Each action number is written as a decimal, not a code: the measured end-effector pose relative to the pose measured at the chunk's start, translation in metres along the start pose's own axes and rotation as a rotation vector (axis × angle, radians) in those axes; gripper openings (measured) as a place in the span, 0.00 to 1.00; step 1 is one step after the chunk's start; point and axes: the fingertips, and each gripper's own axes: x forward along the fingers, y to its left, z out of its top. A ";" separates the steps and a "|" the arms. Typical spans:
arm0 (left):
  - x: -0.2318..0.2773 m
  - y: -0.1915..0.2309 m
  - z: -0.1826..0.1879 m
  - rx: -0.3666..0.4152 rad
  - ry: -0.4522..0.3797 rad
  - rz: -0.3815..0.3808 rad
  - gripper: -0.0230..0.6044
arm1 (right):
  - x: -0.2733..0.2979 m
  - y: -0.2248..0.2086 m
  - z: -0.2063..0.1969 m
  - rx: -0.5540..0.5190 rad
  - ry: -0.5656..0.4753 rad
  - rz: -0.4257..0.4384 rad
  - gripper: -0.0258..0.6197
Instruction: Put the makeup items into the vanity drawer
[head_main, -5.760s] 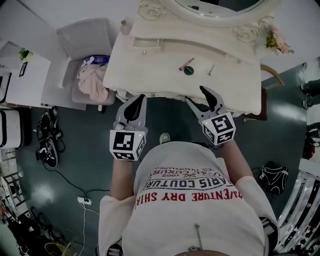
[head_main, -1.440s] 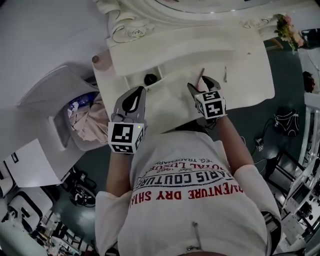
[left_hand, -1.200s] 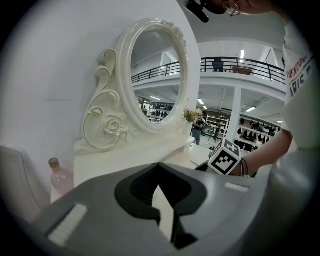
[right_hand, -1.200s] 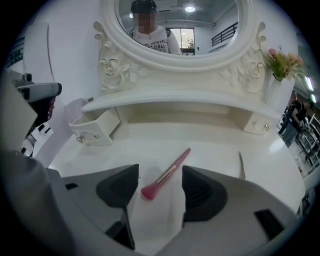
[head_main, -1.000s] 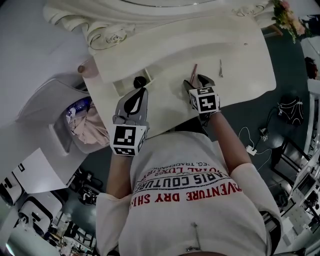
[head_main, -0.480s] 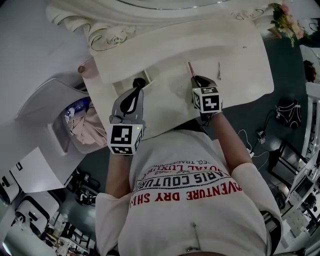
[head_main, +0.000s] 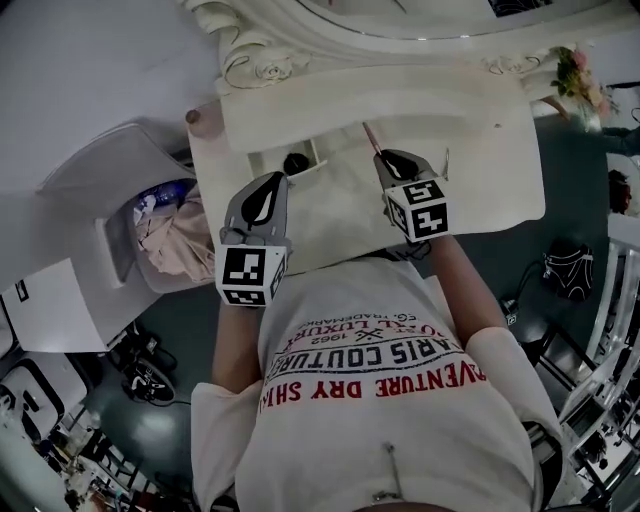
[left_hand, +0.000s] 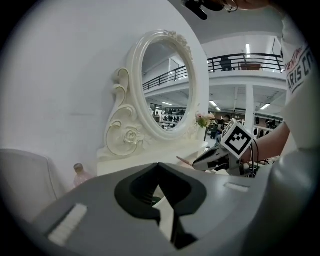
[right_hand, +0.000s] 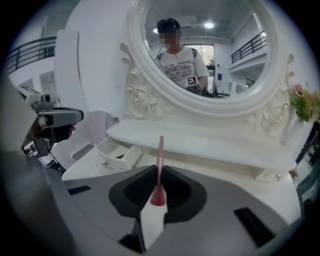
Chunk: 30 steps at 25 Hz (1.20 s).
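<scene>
Cream-white and curly at the edges, the vanity surface (head_main: 480, 180) fills the top of the head view, and a big round mirror (right_hand: 200, 50) stands at its 12 o'clock side. A small drawer (right_hand: 122, 157) is pulled open near the surface's 10 o'clock corner, and a round dark thing (head_main: 296, 162) sits in it. The right gripper (head_main: 385, 157) is over the middle of the surface. Its fingers have just been closing and now pinch a pink makeup stick (right_hand: 160, 150) by its red end. The stick pokes out past the fingers toward 11 o'clock in the head view. It is not in the drawer, which lies at 9 o'clock from it. The left gripper (head_main: 272, 182) is just at 7 o'clock from the drawer. Its fingers are pressed together with nothing between them. A thin little stick (head_main: 444, 160) lies on the surface at 3 o'clock from the right gripper. A small bottle (head_main: 196, 117) stands at 10 o'clock from the drawer. Pink flowers (head_main: 575, 80) are at the surface's 2 o'clock end. A grey chair (head_main: 110, 190) with clothes (head_main: 175, 240) on it is at 9 o'clock from the left gripper.
</scene>
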 end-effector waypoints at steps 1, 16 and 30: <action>-0.006 0.003 0.000 -0.006 -0.006 0.021 0.05 | 0.002 0.008 0.007 -0.029 -0.009 0.026 0.12; -0.100 0.053 -0.036 -0.133 -0.038 0.346 0.05 | 0.058 0.142 0.050 -0.493 -0.012 0.399 0.12; -0.143 0.062 -0.058 -0.192 -0.031 0.482 0.05 | 0.082 0.180 0.038 -0.563 0.032 0.503 0.39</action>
